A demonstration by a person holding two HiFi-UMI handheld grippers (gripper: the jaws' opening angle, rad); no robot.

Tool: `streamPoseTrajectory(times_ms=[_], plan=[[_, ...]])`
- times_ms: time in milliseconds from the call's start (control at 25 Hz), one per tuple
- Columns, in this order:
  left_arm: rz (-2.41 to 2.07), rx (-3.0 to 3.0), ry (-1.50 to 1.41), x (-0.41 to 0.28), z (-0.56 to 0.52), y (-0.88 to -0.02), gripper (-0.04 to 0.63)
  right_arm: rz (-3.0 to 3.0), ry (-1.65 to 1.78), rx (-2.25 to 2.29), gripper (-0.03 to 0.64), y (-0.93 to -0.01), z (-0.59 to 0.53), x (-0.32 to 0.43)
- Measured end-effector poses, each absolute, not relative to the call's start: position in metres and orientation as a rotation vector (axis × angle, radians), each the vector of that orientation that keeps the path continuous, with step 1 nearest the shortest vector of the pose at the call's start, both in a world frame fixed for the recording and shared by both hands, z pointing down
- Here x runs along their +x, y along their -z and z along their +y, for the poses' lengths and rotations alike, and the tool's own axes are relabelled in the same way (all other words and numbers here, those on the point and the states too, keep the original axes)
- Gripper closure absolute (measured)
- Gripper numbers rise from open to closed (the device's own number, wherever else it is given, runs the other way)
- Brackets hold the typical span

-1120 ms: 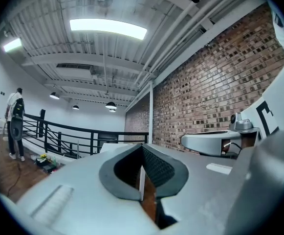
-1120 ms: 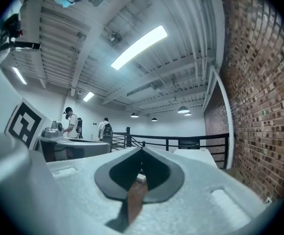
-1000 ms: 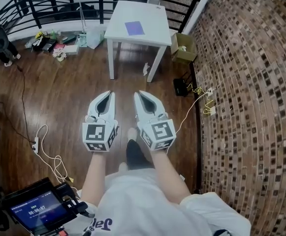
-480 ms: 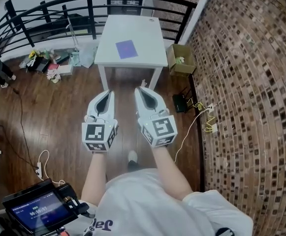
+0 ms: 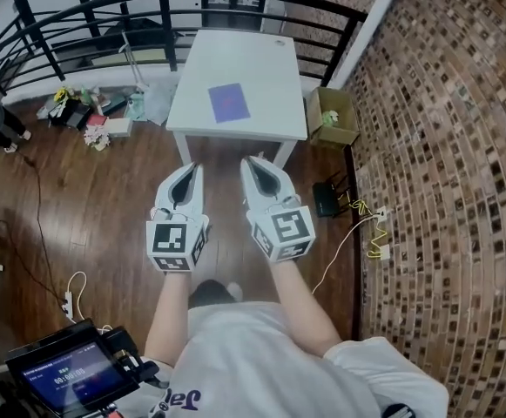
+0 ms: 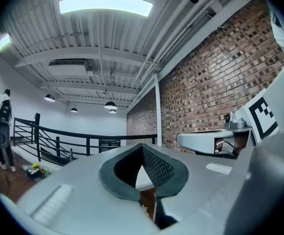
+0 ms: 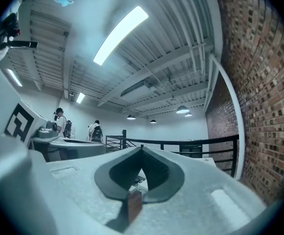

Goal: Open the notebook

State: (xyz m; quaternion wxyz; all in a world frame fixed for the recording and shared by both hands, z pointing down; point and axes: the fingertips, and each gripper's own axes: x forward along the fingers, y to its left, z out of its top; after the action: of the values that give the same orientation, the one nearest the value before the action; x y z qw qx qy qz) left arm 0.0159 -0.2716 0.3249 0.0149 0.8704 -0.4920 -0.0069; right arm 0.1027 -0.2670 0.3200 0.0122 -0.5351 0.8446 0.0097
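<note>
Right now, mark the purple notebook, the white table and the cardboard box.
Flat purple notebook (image 5: 228, 103): head view, cover centre.
White square table (image 5: 266, 77): head view, bare top.
Brown cardboard box (image 5: 338, 138): head view, near wall.

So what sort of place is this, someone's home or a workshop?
Most likely a loft-style studio or converted industrial space rather than a home: a bare brick wall, a black metal railing edging a wooden floor, and an open ribbed ceiling with strip lights.
</note>
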Motion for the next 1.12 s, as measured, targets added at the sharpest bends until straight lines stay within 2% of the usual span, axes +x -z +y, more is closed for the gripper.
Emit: streamPoseTrajectory(times_ms=[520,920,1120], plan=[[-1.523,2.672,0.005,0.017,-0.414,-0.354,0.578,2.73,0.061,-1.6,0.626,-0.363,-0.397,0.086],[-1.475,2.746,0.081,0.015,-0.576,-0.323,0.578,2.647,0.012,-1.66,0.626,-0.341,-0.56,0.092],[-1.43,2.733,0.087,0.007,-0.626,-0.33,0.578,2.654,0.027,-1.653,0.626,-0.347,-0.603,0.073]])
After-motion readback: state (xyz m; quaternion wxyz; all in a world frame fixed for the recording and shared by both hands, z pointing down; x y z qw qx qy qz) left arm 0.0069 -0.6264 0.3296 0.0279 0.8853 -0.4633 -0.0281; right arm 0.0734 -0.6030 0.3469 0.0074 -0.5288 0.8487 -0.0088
